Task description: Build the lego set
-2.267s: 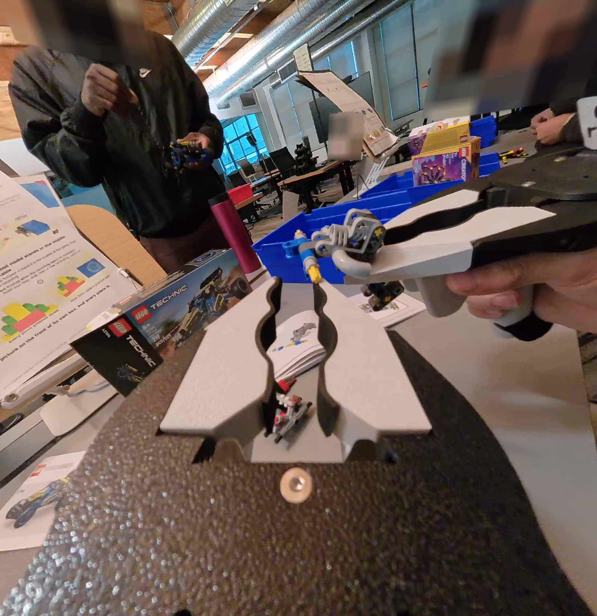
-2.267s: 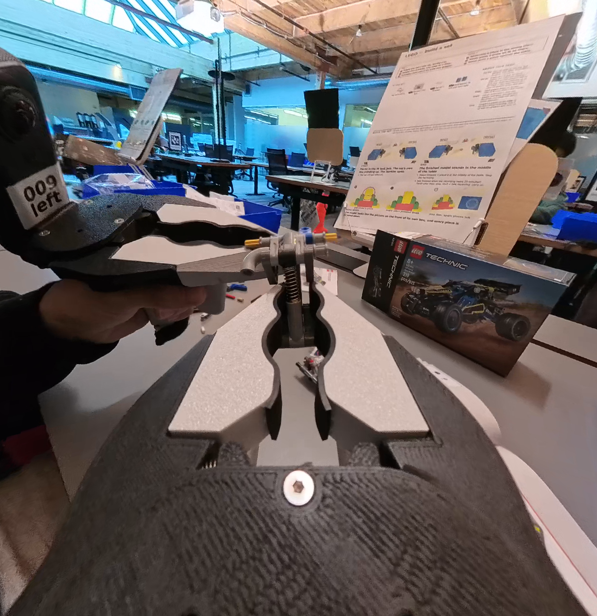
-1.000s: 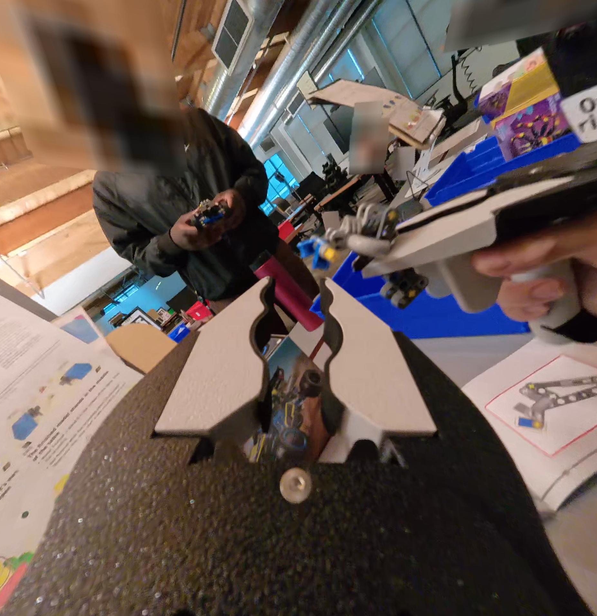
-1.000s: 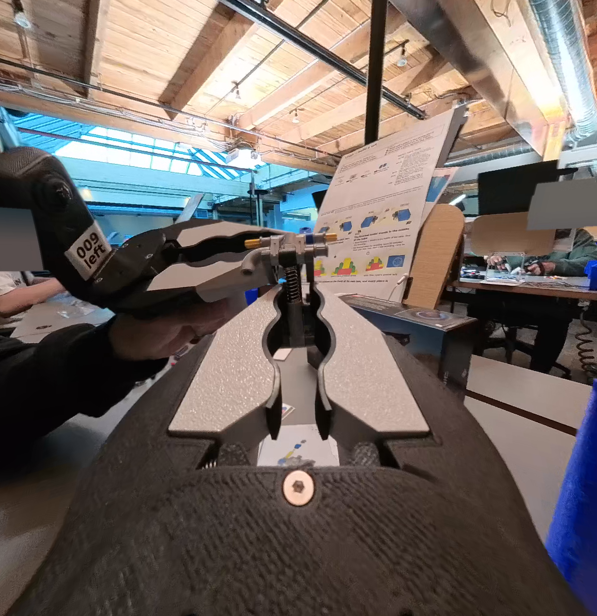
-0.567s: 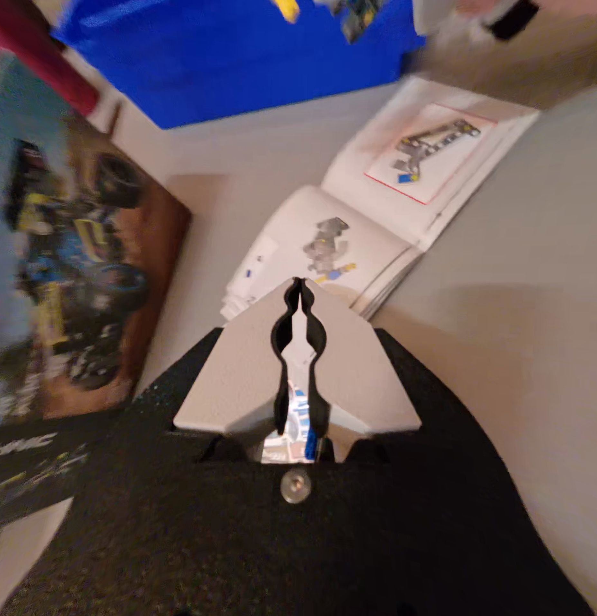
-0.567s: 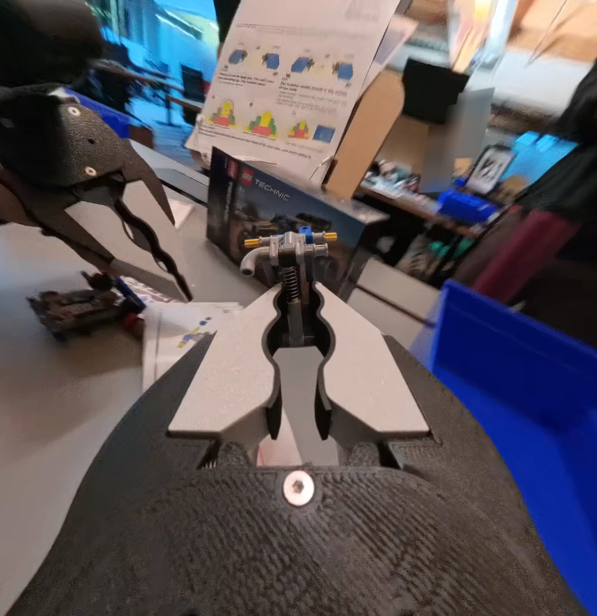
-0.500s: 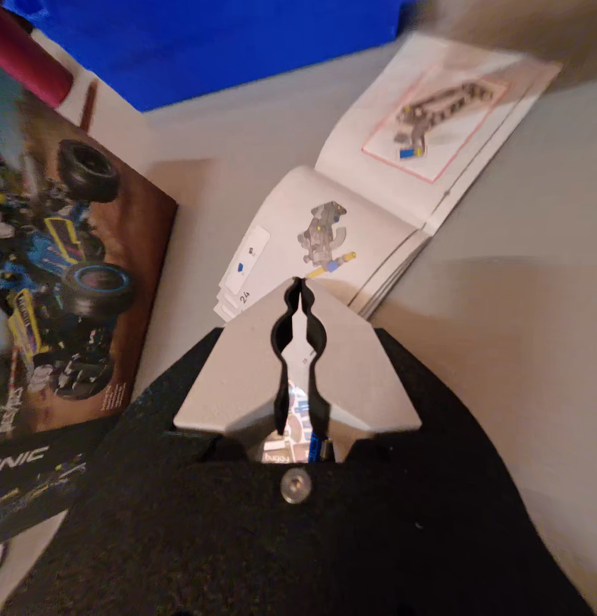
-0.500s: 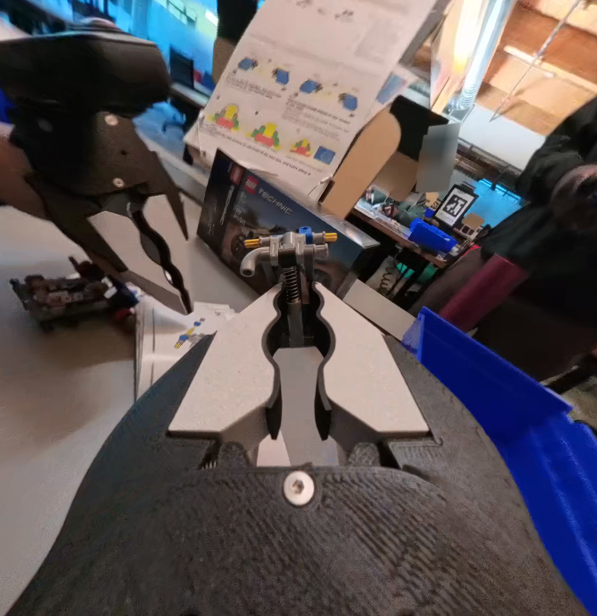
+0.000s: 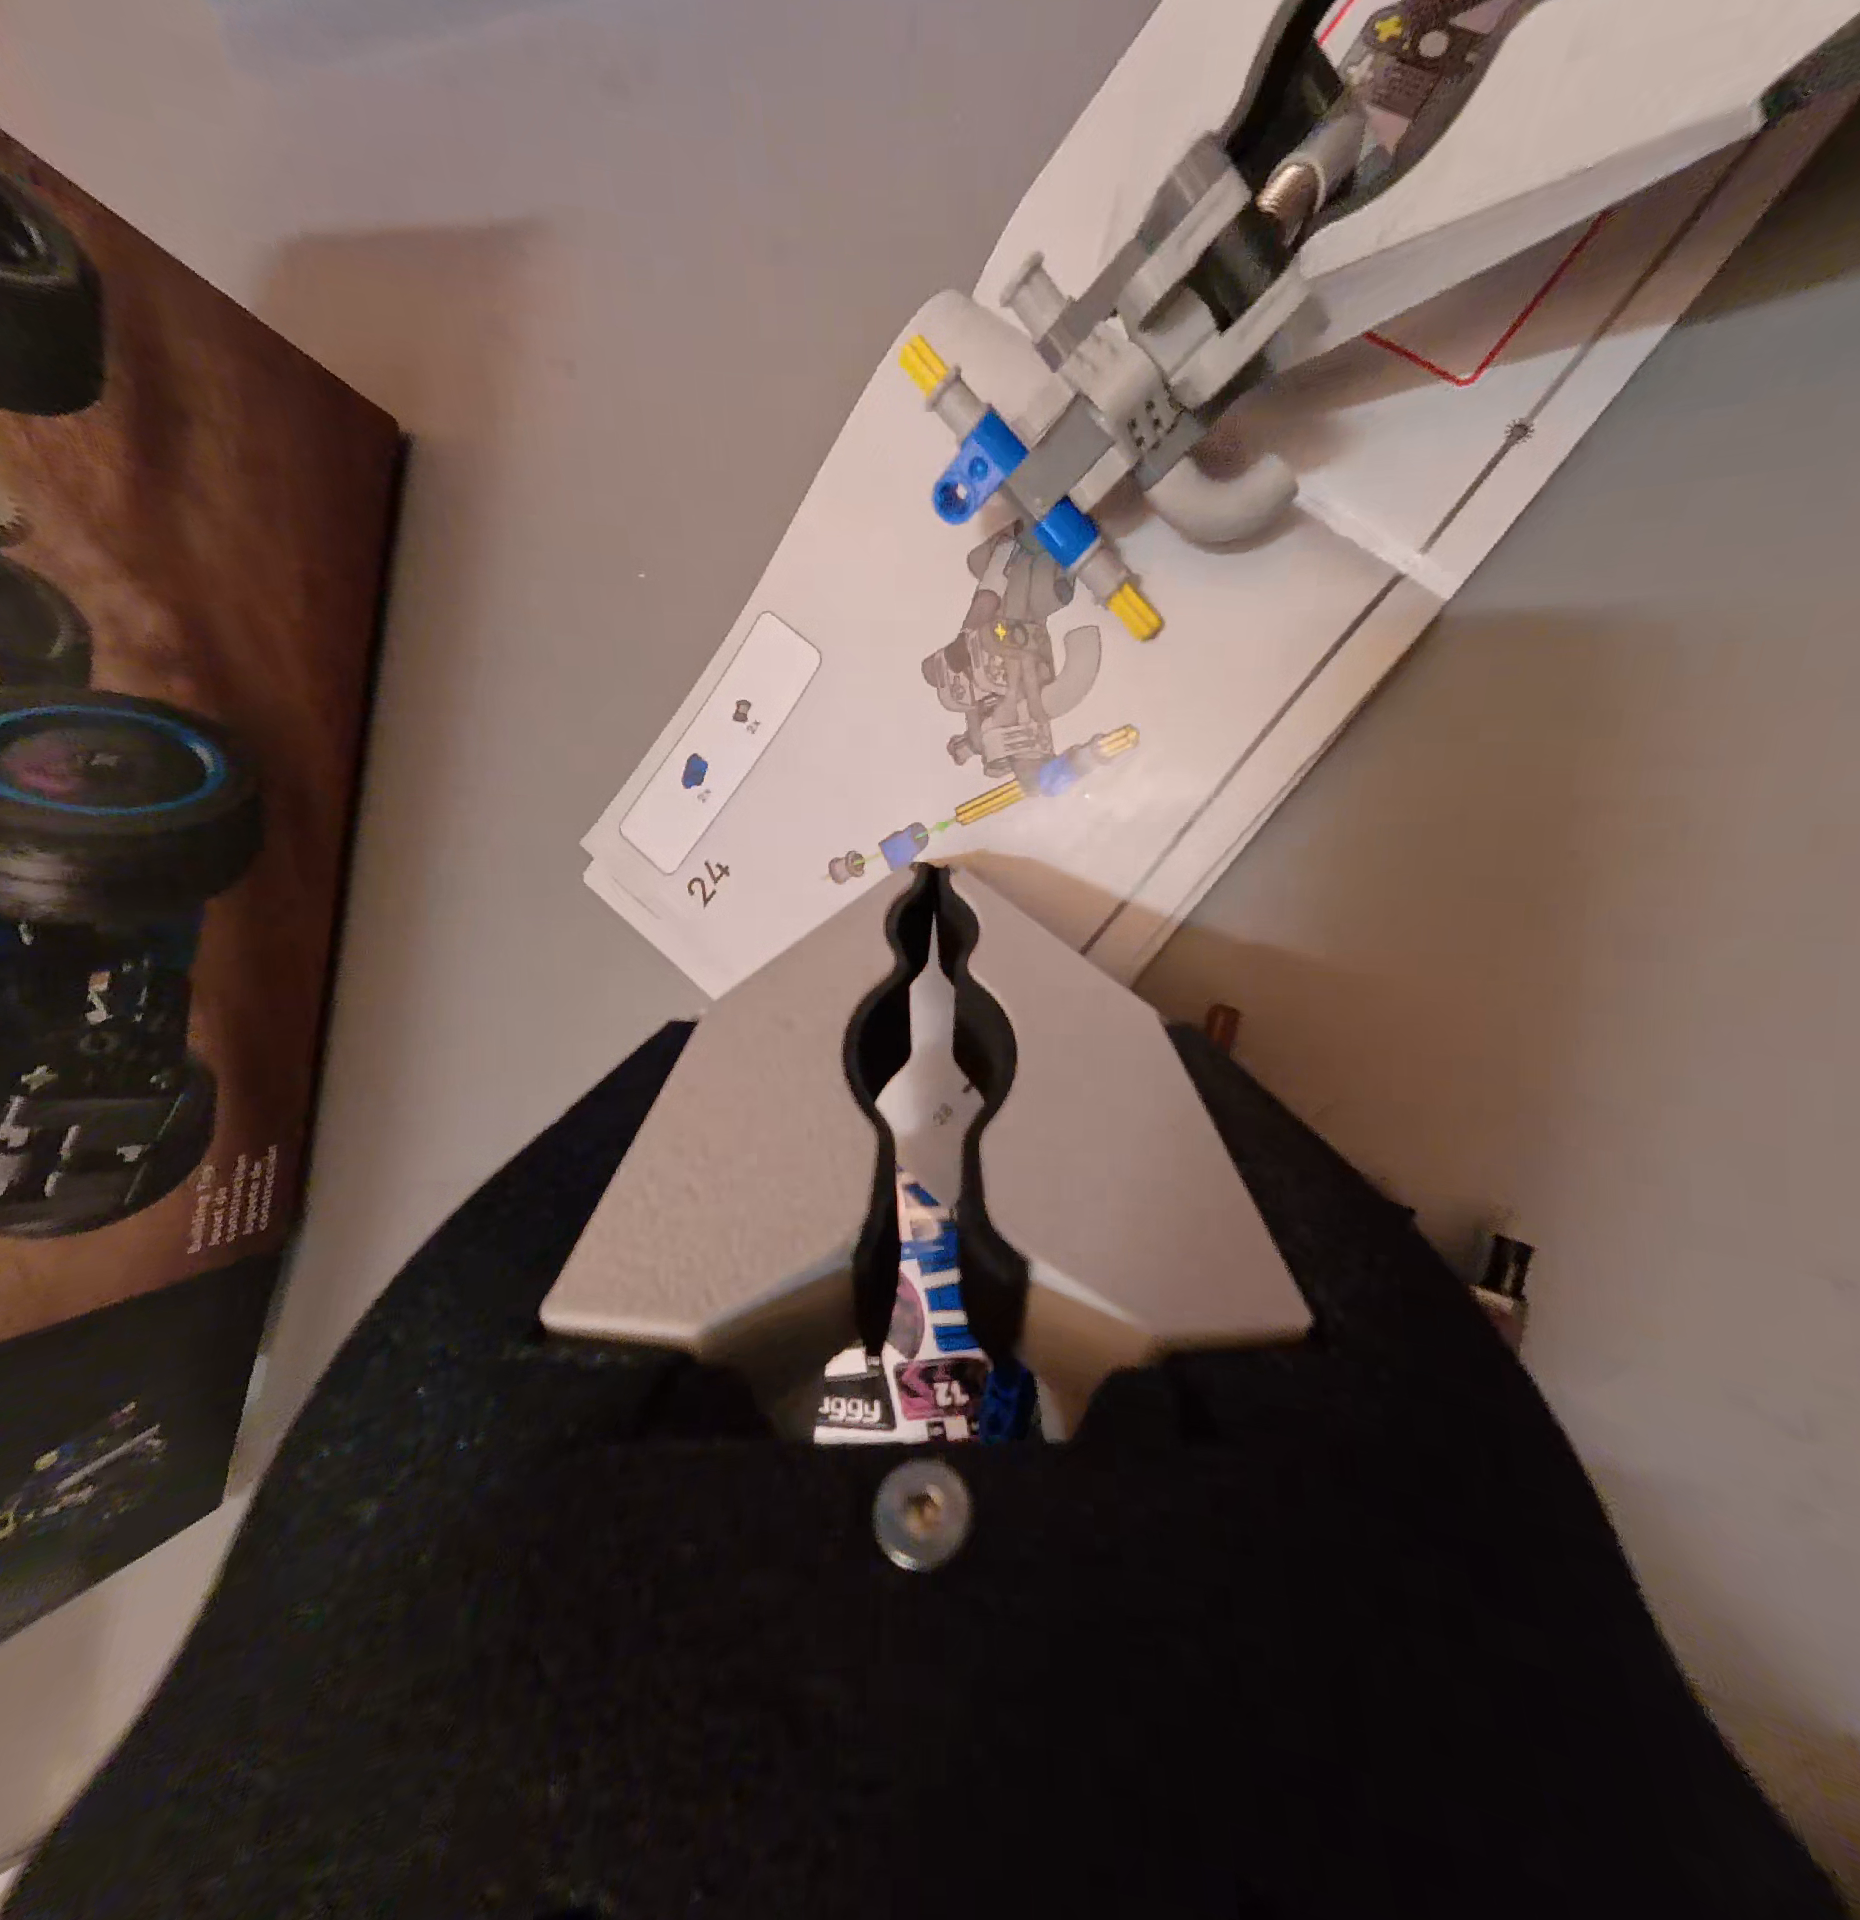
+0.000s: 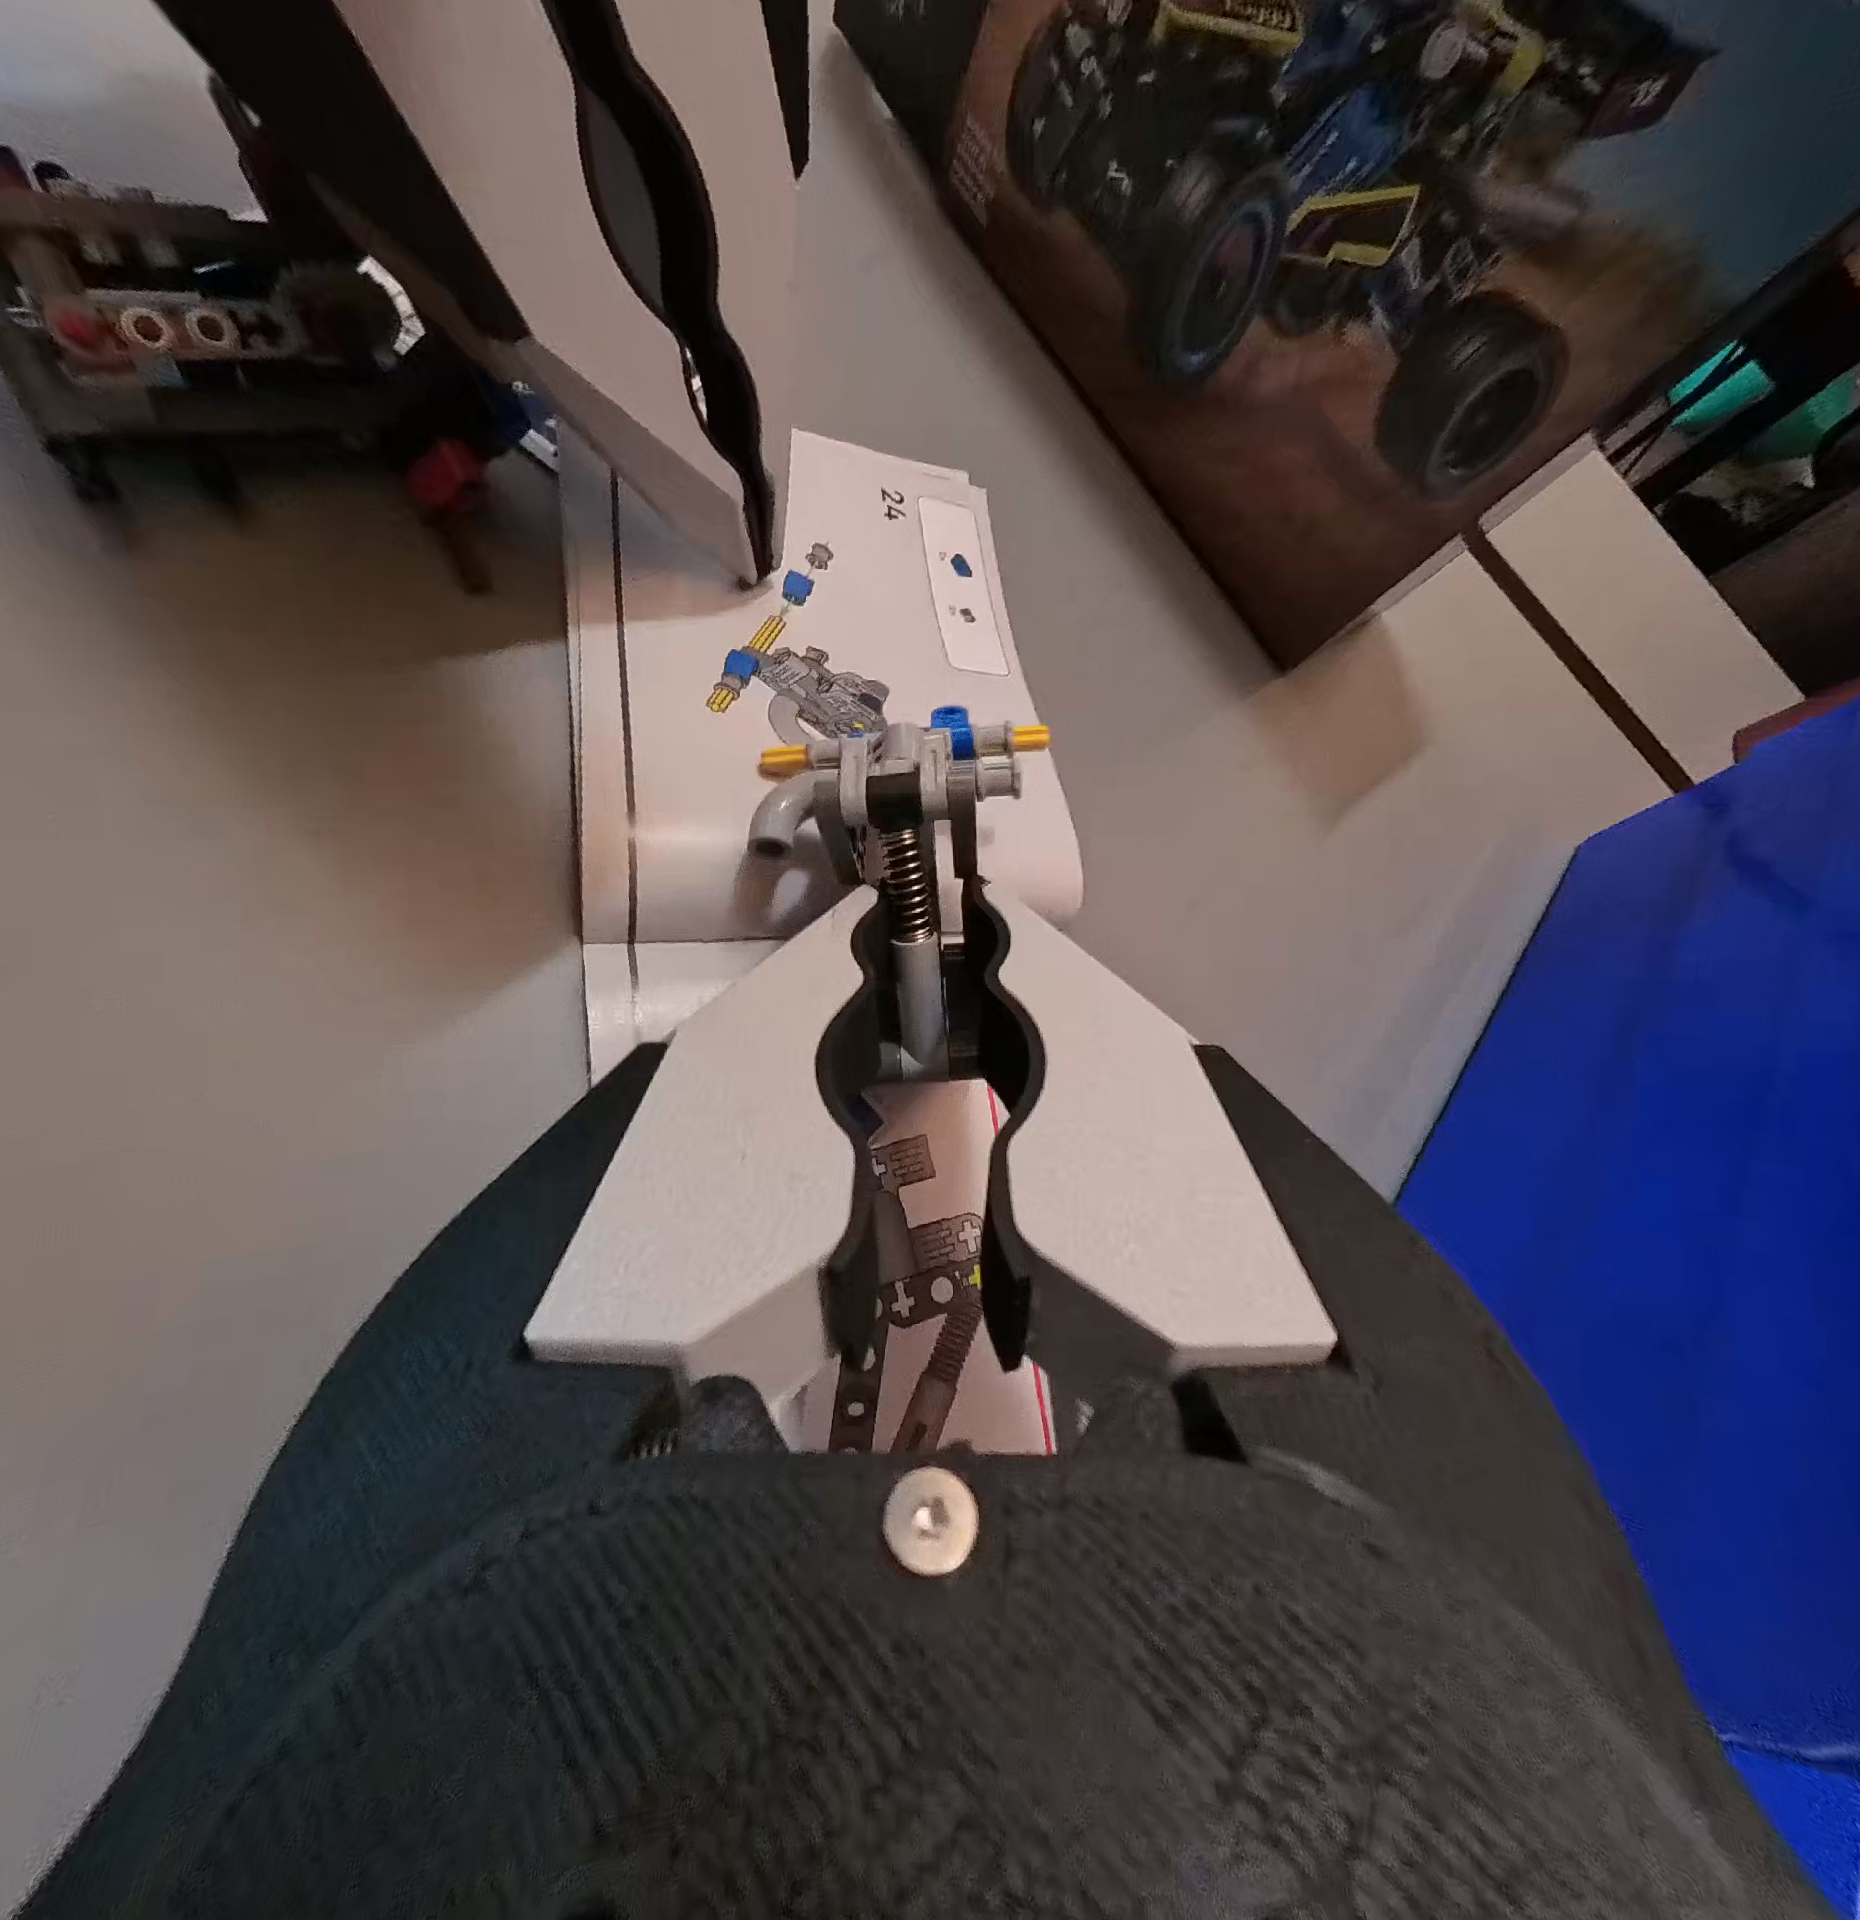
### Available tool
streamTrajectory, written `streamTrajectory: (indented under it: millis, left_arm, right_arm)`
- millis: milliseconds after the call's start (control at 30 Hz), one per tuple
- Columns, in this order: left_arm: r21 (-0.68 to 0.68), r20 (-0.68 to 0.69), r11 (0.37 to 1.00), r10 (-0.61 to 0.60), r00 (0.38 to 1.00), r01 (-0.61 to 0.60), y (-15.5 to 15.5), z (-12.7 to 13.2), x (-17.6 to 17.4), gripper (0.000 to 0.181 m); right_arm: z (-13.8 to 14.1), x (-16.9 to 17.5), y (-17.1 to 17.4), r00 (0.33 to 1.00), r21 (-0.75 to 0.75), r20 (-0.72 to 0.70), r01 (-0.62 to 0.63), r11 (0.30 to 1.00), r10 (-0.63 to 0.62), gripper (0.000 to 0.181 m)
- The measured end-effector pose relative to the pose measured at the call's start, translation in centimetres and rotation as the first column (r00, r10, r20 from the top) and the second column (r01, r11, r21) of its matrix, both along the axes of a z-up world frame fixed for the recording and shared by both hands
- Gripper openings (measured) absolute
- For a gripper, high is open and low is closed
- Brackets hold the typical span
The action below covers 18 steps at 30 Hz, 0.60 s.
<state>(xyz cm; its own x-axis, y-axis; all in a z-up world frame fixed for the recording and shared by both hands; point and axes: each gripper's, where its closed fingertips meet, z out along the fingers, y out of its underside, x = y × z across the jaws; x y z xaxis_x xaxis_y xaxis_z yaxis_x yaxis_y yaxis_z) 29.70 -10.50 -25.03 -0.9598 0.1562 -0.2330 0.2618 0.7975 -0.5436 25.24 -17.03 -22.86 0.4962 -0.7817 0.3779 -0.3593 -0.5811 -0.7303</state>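
Both claws low over the open white instruction booklet (image 9: 853, 665) on the grey bench (image 9: 1528, 935).
Right gripper (image 10: 921, 914) pinching grey sprung lego subassembly with blue and yellow pins (image 10: 895, 769); left gripper (image 9: 926, 883) pressed together, empty, tips at booklet's edge. Blue plastic bin (image 10: 1684, 1143) alongside, contents unseen; set's printed cardboard box (image 9: 126, 831) near.

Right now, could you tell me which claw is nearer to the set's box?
Left. The left claw is shut over the booklet, beside the box; the right claw, gripping the grey assembly, sits across the booklet.
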Motion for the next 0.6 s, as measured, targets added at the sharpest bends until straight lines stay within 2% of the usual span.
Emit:
streamTrajectory:
  millis: [233,333,433,500,600]
  left_arm:
    - [-0.006,-0.015,1.000,0.011,1.000,-0.011,0.0,0.0,0.0,0.000]
    - [-0.021,0.022,0.999,0.027,0.999,-0.027,0.0,0.5,0.4,0.000]
    - [-0.190,0.008,0.981,0.037,0.999,-0.035,-1.1,3.8,0.3,0.000]
    - [-0.331,0.002,0.943,0.024,1.000,-0.022,-2.0,6.6,-0.2,0.000]
    - [-0.416,0.112,0.905,-0.053,0.992,0.095,-2.5,8.6,-1.3,0.002]
  right_arm:
    - [-0.2,0.0,0.0,1.000,0.008,-0.010,0.002,1.000,-0.002,0.010]
    - [0.0,0.2,0.0,1.000,0.003,0.020,-0.001,1.000,0.001,0.010]
    - [1.3,0.6,-0.1,0.991,-0.068,0.135,-0.012,0.998,0.021,0.010]
    - [2.4,0.7,0.1,0.975,-0.139,0.217,-0.017,0.990,0.047,0.010]
    - [4.0,0.7,0.3,0.948,-0.190,0.314,-0.001,0.982,0.062,0.011]
